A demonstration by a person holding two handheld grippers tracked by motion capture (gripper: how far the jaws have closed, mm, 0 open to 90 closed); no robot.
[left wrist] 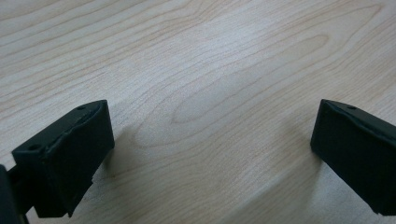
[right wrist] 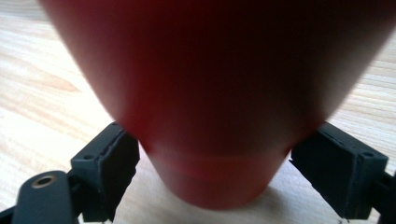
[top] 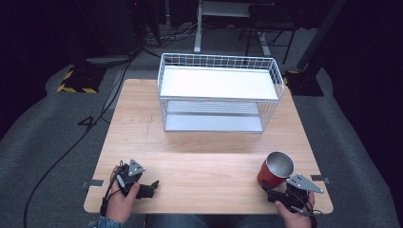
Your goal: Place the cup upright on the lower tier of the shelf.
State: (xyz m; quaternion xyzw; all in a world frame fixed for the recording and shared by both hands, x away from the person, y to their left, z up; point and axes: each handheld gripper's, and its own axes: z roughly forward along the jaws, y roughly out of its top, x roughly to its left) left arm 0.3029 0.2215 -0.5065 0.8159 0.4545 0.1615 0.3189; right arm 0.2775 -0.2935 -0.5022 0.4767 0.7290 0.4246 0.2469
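The light wooden table top (top: 204, 166) shows clear grain under a smooth, faintly sheened finish. The white wire rack (top: 221, 92) looks like coated metal, with flat matt shelves. The red cup (top: 274, 170) has a shiny metallic inside; its blurred outer wall seems smooth. Both grippers' jaws are matt black, probably plastic.

The light wood-grain surface (top: 204, 166) carries a white wire two-tier rack (top: 218, 92) at its far centre. A red cup (top: 274, 169), tilted, is at the near right corner.

Bright tabletop, dark surroundings, blurred close-ups
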